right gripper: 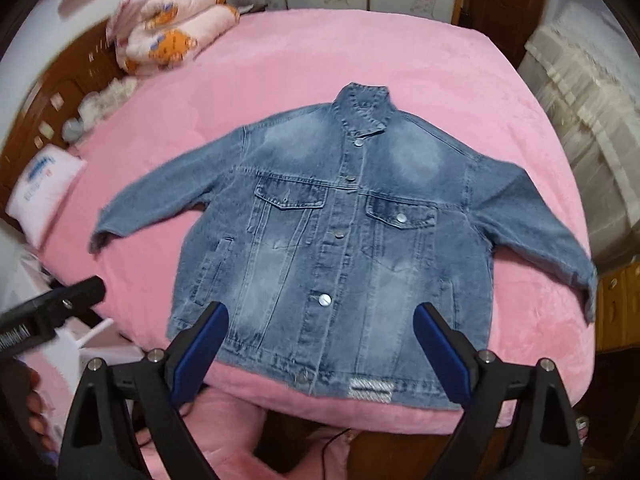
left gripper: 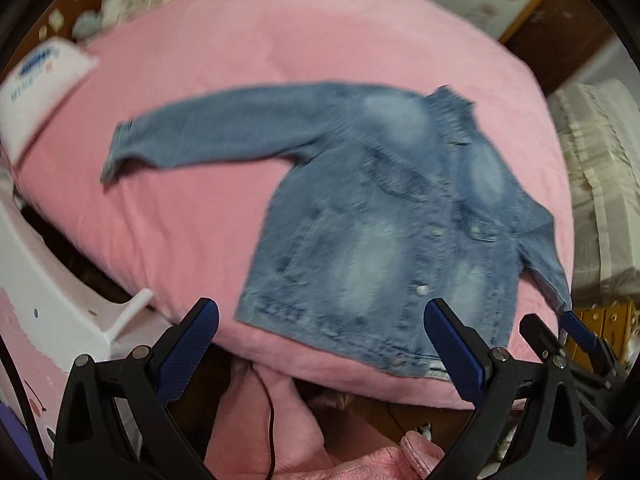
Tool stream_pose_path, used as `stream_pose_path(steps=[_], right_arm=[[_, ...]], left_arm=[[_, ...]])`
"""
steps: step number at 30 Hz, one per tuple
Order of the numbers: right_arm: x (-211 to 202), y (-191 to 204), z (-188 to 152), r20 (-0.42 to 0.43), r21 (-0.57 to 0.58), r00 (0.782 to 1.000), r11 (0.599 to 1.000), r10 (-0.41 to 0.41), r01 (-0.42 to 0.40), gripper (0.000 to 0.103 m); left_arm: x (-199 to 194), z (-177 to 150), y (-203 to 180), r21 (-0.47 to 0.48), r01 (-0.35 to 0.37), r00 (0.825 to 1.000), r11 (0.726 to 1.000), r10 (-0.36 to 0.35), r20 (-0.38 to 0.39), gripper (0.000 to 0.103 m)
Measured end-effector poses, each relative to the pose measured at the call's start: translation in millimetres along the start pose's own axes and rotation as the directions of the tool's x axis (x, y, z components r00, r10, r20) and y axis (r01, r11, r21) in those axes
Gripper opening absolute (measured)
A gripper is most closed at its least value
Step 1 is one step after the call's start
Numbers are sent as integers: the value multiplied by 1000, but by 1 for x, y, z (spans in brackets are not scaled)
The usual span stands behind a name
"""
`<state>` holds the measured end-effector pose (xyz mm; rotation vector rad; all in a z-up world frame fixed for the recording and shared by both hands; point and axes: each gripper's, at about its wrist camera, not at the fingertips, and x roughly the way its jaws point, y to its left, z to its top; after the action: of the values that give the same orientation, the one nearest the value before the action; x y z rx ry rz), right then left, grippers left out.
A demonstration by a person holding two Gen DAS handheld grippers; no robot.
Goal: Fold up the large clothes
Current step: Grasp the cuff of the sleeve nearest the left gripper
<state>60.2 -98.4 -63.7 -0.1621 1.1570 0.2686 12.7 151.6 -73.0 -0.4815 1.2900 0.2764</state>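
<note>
A blue denim jacket (right gripper: 336, 232) lies flat and buttoned, front up, on a pink bed (right gripper: 360, 56), collar away from me, both sleeves spread out. It also shows in the left wrist view (left gripper: 380, 216), blurred. My right gripper (right gripper: 322, 344) is open and empty, hovering over the jacket's hem. My left gripper (left gripper: 322, 340) is open and empty, above the bed's near edge at the hem's left end. The right gripper (left gripper: 568, 336) shows at the right of the left wrist view, near the right cuff. The left gripper's tip (right gripper: 60, 304) shows at the left of the right wrist view.
A folded cartoon quilt (right gripper: 172, 32) and a white pillow (right gripper: 44, 188) lie by the wooden headboard on the left. A white plastic piece of furniture (left gripper: 48, 300) stands by the bed's left side. A lace-covered stack (right gripper: 580, 120) stands on the right. Pink cloth (left gripper: 280, 440) lies below the bed edge.
</note>
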Motion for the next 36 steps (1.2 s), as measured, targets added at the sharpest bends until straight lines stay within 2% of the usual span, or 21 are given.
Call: stream_pose_path(steps=[3,7,9,11,14,17,19,20,22,23,26,27,29,31,32,34,35,36], right_arm=[[29,42,10,-89,-38,996,999,-17,14,94],[63,99,22,-216,-69,976,998,-9,-6,94],[73,125,27,-249,-105,968,994,-14,-12,94],[82,149,32,-274,-139,962,990,-17,-22,94],[95,179,33,-321,-160,947,985,2,-56,94],[111,203,36,-358,-177,934,983,-12,-56,94],[121,213,38,-377,-180,926,983,-29,-43,94],[125,218,39,-388,-180,921,983,-39,-34,94],[130,224,39,-402,-182,915,983,-41,-36,94],[131,227,38,-408,-184,912,982,-43,-36,94],[140,232,34,-443,-177,895,984,-52,-31,94],[143,232,33,-456,-174,888,984,-54,-29,94],[149,234,29,-478,-167,876,986,-59,-25,94],[151,233,26,-492,-157,869,987,-54,-28,94],[152,232,25,-494,-151,868,988,-49,-31,94],[154,229,25,-495,-132,868,990,-32,-39,94],[156,228,25,-496,-124,868,991,-26,-41,94],[158,226,25,-496,-119,868,992,-24,-41,94]], left_arm=[[24,23,50,-48,6,997,999,-10,-82,101],[57,54,120,-184,56,984,981,-86,-159,101],[76,68,159,-288,76,977,955,-128,-169,101],[97,79,199,-411,81,974,908,-159,-159,101],[131,85,259,-628,92,964,773,-227,-138,101],[156,86,309,-760,128,965,637,-257,-53,101],[174,87,339,-817,159,963,554,-271,4,96],[180,87,349,-833,171,961,526,-276,23,94],[195,89,371,-868,191,956,459,-286,60,83],[201,88,382,-888,203,954,413,-286,85,80],[218,87,405,-921,247,941,301,-303,154,79],[225,92,412,-925,258,936,279,-309,168,78],[234,96,421,-930,271,932,249,-309,189,66],[239,100,426,-925,293,927,242,-309,213,40],[239,104,427,-919,310,924,244,-305,231,36],[237,109,423,-905,335,923,261,-284,260,21],[233,111,421,-896,343,926,282,-264,271,21],[228,114,418,-885,342,931,315,-238,275,20]])
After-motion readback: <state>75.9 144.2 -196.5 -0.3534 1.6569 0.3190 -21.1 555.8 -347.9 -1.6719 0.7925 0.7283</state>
